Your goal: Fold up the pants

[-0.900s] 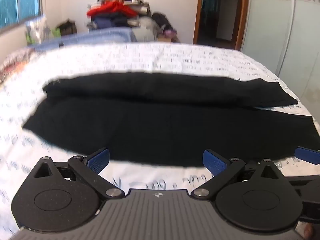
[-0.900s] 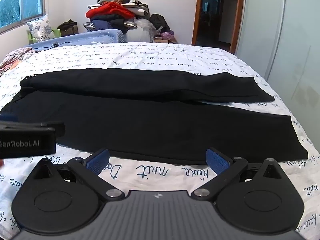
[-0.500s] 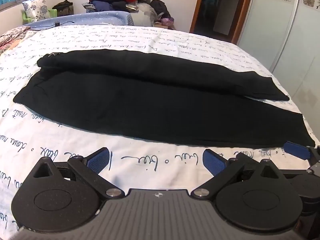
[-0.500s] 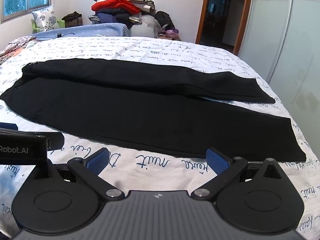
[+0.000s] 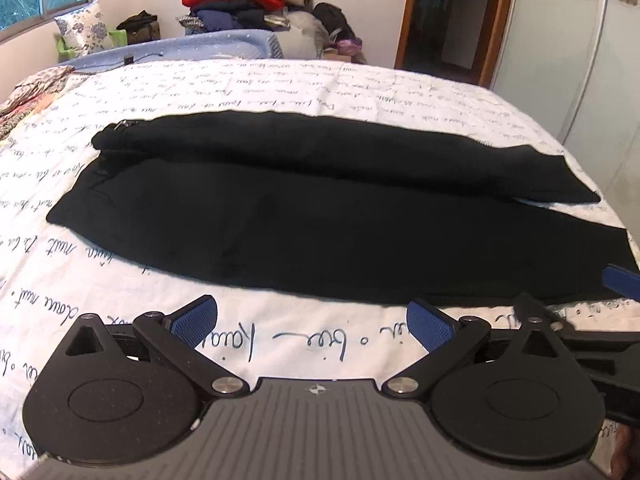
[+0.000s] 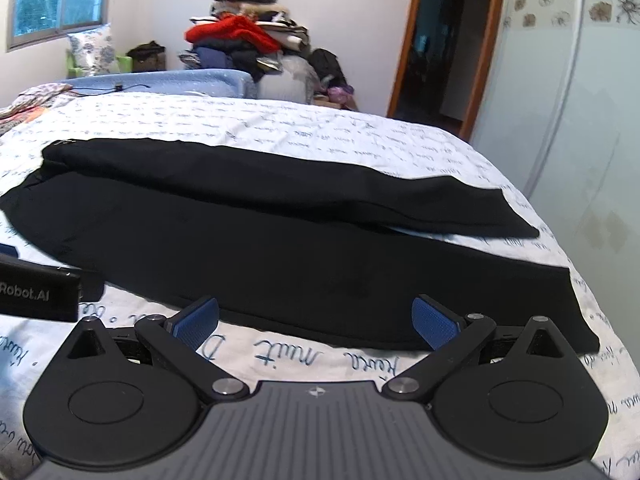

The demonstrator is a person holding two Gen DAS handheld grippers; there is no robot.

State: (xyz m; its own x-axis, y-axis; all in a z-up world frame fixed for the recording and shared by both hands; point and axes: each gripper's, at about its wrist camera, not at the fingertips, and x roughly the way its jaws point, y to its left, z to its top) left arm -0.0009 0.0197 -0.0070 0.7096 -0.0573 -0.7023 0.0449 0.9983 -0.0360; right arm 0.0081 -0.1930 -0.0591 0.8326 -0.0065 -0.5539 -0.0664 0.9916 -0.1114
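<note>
Black pants point(image 5: 312, 216) lie flat across the bed, waist at the left, the two legs running right, the far leg partly overlapping the near one. They also show in the right wrist view point(image 6: 280, 236). My left gripper point(image 5: 312, 324) is open and empty, hovering over the sheet just short of the pants' near edge. My right gripper point(image 6: 316, 320) is open and empty, its fingertips at the near edge of the near leg. The right gripper's blue fingertip point(image 5: 622, 280) shows at the right of the left wrist view, by the hem.
The bed has a white sheet with handwriting print point(image 5: 280, 80). A pile of clothes point(image 5: 240, 0) stands behind the bed. A doorway point(image 5: 452, 12) and white wardrobe point(image 5: 580, 60) are at the right. The left gripper's body point(image 6: 36, 292) shows at the left.
Both grippers have dropped lower and moved closer to the near edge of the pants. The pants have not moved. Both stay open.
</note>
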